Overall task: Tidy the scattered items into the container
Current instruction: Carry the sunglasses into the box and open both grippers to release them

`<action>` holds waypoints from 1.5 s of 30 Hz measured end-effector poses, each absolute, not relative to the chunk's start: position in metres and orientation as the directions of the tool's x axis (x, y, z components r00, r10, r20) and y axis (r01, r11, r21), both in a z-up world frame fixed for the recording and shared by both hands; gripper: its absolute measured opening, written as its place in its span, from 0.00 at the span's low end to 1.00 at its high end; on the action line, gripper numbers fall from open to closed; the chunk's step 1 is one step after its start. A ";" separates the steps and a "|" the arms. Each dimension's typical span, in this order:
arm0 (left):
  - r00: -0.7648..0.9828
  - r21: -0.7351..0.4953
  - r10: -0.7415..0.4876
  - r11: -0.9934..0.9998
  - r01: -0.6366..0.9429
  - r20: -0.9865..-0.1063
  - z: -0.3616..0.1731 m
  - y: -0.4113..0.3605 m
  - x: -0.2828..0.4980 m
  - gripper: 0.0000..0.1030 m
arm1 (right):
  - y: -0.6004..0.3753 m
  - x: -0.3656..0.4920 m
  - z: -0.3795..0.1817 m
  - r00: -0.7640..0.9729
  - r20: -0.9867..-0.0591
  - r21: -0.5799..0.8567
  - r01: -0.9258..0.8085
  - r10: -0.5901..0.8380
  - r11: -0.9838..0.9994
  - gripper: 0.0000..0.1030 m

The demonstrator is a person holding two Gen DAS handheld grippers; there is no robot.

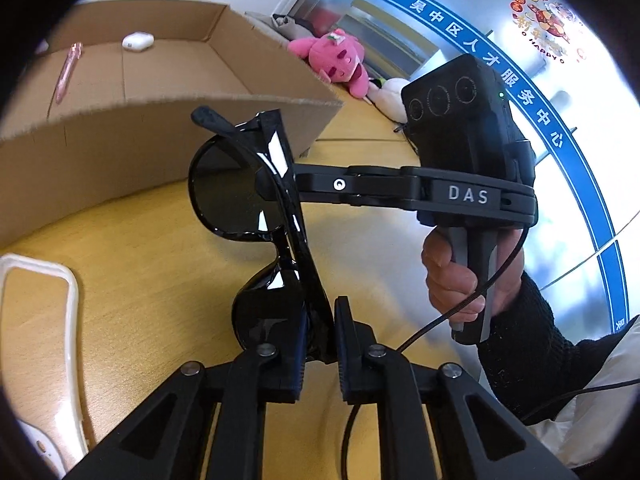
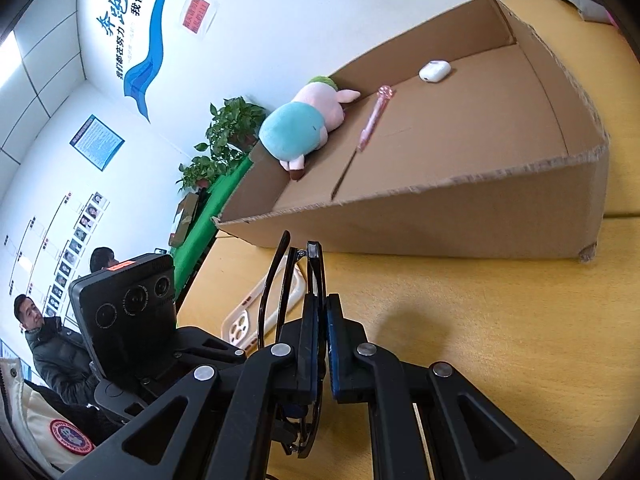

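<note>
Black sunglasses (image 1: pixel 256 216) hang in the air above the yellow table, held by both grippers. My left gripper (image 1: pixel 320 344) is shut on the near end of the frame. My right gripper (image 1: pixel 280 184) reaches in from the right and is shut on the far end. In the right wrist view the sunglasses (image 2: pixel 312 280) sit edge-on between the right gripper (image 2: pixel 322 312) fingers. The cardboard box (image 1: pixel 168 120) lies just beyond; it shows too in the right wrist view (image 2: pixel 460 216). It holds a white earbud case (image 2: pixel 435 71), a pink pen (image 2: pixel 374 118) and a plush toy (image 2: pixel 308 124).
A white phone case (image 1: pixel 44 344) lies on the table (image 1: pixel 140 260) at the left, also in the right wrist view (image 2: pixel 256 316). A pink plush (image 1: pixel 340 58) and a white plush lie behind the box. People sit at the far left of the right wrist view.
</note>
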State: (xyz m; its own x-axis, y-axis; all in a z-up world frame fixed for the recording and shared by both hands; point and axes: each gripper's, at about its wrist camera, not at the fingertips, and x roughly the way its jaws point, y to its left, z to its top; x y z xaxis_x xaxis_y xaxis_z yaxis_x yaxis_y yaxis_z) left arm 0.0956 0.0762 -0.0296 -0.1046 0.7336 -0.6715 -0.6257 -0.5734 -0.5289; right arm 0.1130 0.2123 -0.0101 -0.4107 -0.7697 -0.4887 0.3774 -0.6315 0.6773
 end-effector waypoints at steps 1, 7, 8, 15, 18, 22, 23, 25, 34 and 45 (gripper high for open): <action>-0.114 -0.525 0.733 -0.577 -0.626 -0.670 -0.025 0.076 0.095 0.11 | 0.212 0.112 -0.006 -0.413 -0.482 0.677 0.384 -0.773 -0.628 0.05; -0.184 -0.486 0.724 -0.606 -0.630 -0.665 0.013 0.071 0.084 0.11 | 0.206 0.096 0.033 -0.423 -0.457 0.642 0.452 -0.783 -0.619 0.05; -0.199 -0.477 0.720 -0.614 -0.629 -0.665 0.021 0.069 0.079 0.11 | 0.204 0.092 0.041 -0.423 -0.456 0.632 0.465 -0.783 -0.620 0.05; -0.290 -0.433 0.696 -0.663 -0.611 -0.657 0.067 0.043 0.032 0.11 | 0.177 0.032 0.098 -0.404 -0.459 0.587 0.531 -0.792 -0.611 0.05; -0.304 -0.432 0.691 -0.674 -0.599 -0.656 0.081 0.036 0.005 0.11 | 0.170 0.002 0.111 -0.394 -0.461 0.594 0.528 -0.795 -0.607 0.05; -0.301 -0.429 0.683 -0.680 -0.595 -0.666 0.096 0.035 -0.041 0.11 | 0.169 -0.042 0.121 -0.392 -0.461 0.620 0.500 -0.796 -0.605 0.05; -0.295 -0.431 0.684 -0.678 -0.596 -0.668 0.097 0.035 -0.051 0.11 | 0.170 -0.053 0.122 -0.391 -0.463 0.627 0.490 -0.796 -0.605 0.05; -0.268 -0.456 0.698 -0.663 -0.594 -0.664 0.094 0.039 -0.074 0.12 | 0.174 -0.076 0.121 -0.385 -0.470 0.646 0.463 -0.794 -0.607 0.05; -0.153 -0.550 0.694 -0.668 -0.501 -0.703 0.044 0.052 -0.173 0.11 | 0.198 -0.172 0.061 -0.348 -0.519 0.738 0.277 -0.780 -0.615 0.05; -0.071 -0.606 0.668 -0.710 -0.360 -0.740 -0.015 0.046 -0.208 0.11 | 0.198 -0.214 -0.016 -0.289 -0.573 0.779 0.100 -0.767 -0.620 0.05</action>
